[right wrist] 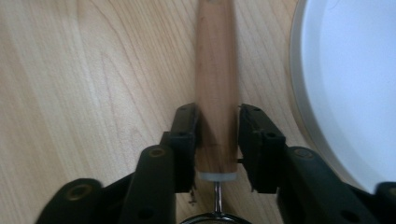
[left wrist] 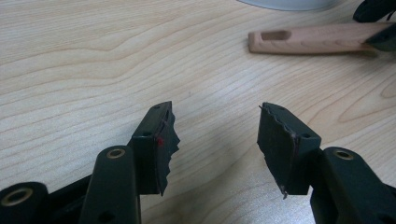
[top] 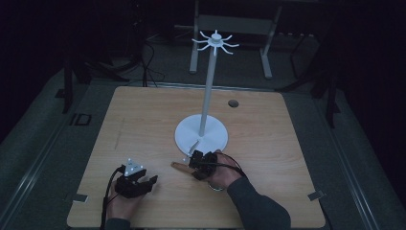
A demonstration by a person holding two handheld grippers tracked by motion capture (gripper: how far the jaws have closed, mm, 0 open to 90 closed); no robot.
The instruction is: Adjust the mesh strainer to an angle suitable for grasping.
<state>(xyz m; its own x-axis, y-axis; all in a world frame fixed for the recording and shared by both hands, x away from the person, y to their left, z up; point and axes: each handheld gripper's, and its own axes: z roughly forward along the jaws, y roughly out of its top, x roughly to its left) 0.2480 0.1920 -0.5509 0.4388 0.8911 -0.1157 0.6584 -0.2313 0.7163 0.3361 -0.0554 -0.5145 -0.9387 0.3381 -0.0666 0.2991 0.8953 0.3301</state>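
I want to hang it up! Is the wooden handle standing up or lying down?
Lying down. The wooden handle lies flat on the table, the right gripper closed around it beside the white stand's base.

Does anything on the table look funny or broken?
Nothing looks broken or spilled. The white stand is upright with bare hooks on top. The wooden handle lies flat beside its base, gripped by the right gripper. The left gripper is open on the table.

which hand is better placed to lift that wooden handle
Right. The right gripper already has its jaws closed on the wooden handle; the left gripper sits open and apart from it.
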